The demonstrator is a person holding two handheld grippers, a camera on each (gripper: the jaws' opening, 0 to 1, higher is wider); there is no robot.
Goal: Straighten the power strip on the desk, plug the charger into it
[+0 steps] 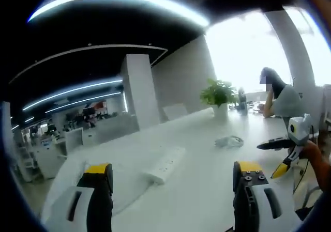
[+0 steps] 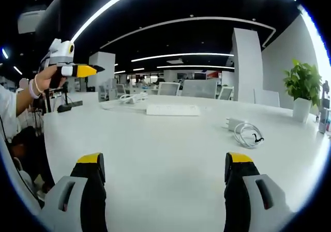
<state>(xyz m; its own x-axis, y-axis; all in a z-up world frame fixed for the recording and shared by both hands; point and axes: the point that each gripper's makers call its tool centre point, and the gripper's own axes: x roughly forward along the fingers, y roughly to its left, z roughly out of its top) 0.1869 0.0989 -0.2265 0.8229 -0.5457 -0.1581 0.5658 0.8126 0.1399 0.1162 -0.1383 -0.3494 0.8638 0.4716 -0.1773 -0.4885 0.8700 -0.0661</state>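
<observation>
— What have you got in front of you?

— The white tabletop [image 2: 170, 149], broad and smooth. The power strip [image 2: 172, 109] lies flat toward its far side in the right gripper view; in the left gripper view it sits just ahead of my left gripper [image 1: 173, 183], angled across my line of sight.

— How do you expect it to handle?

— I judge it a rigid plastic bar, light, and likely to slide easily on that slick surface. I'd take it across its narrow width near one end and swing it round, or push on the long edge. Its cord [image 2: 124, 100] trails off at the left end and may tug back.

— And the charger?

— The charger [image 2: 234, 123] rests to the right of the strip, nearer to me, with its cable [image 2: 248, 134] in a loose coil beside it. The block looks small and hard, good to pinch on its flat sides; the cable is limp and will drag along.

— Fingers?

— Both pairs spread wide with nothing between them. My right gripper [image 2: 164, 183] hovers over the near tabletop, well apart from both things.

— Anything else?

— A potted plant [image 2: 302, 90] stands at the far right, and a person sits beyond it.
</observation>
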